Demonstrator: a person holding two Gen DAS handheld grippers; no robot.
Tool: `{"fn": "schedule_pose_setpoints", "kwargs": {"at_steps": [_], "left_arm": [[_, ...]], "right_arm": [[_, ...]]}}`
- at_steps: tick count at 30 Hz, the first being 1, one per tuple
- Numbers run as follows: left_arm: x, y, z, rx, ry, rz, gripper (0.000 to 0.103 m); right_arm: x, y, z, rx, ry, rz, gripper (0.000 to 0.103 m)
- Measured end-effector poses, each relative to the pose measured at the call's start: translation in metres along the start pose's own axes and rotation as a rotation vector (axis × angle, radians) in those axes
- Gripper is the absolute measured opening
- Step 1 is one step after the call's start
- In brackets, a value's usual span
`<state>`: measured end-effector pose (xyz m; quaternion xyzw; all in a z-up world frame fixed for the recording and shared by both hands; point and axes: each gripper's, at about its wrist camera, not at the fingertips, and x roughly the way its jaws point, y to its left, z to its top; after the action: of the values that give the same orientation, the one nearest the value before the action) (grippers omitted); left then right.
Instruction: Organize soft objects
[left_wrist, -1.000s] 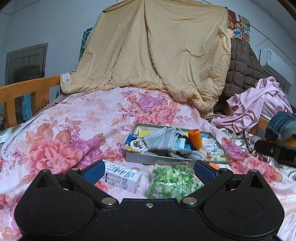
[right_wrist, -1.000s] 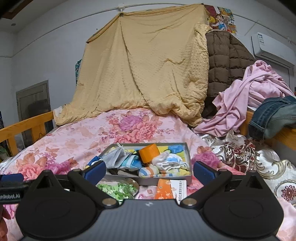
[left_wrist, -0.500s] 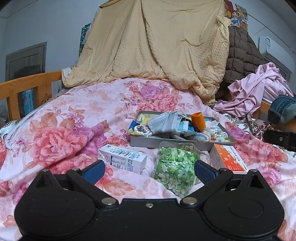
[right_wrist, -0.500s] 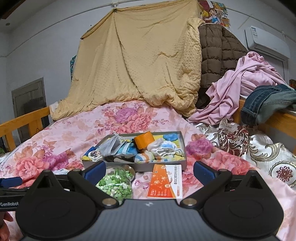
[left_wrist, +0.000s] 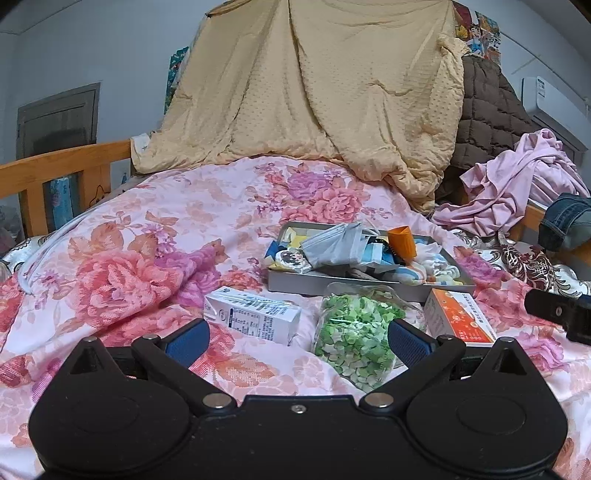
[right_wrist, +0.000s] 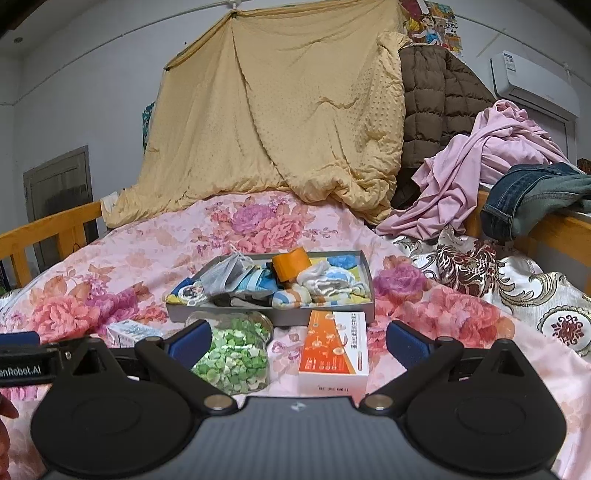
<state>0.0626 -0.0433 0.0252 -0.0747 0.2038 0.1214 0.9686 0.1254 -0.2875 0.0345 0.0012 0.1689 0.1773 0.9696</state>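
Both grippers hover low over the bed, spread wide and holding nothing, so this looks like a line-up before a pick.

Left gripper (left_wrist: 297, 338): just past its left finger lies the carton (left_wrist: 253, 314), flat on the quilt (left_wrist: 122, 266), long side toward us and easy to pinch. Toward its right finger sits the bag (left_wrist: 354, 332) of green bits, slumped and crinkly, nearly touching that pad. Beyond the right finger, the orange box (left_wrist: 458, 319).

Right gripper (right_wrist: 297, 338): the bag (right_wrist: 236, 354) sits by its left finger, the orange box (right_wrist: 334, 349) lies flat between the fingers, dead ahead. The other gripper (right_wrist: 22, 360) crowds in at far left.

Behind all three, the tray (right_wrist: 273, 314) is heaped with the soft things: socks (right_wrist: 325, 278), a mask (right_wrist: 229, 273), an orange cup (right_wrist: 291, 264) tipped on top. Its near wall nearly touches the bag and box, so there's little room there. Open quilt lies left of the carton and right of the box; that's probably the freest way out.
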Motion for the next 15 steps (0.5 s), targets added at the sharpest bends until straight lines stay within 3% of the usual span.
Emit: {"fn": "schedule_pose_setpoints", "kwargs": {"at_steps": [15], "left_arm": [[-0.0038, 0.0073, -0.0016, -0.018, -0.001, 0.005, 0.102]], "right_arm": [[-0.0021, 0.0050, -0.0090, -0.004, 0.007, -0.002, 0.103]]}}
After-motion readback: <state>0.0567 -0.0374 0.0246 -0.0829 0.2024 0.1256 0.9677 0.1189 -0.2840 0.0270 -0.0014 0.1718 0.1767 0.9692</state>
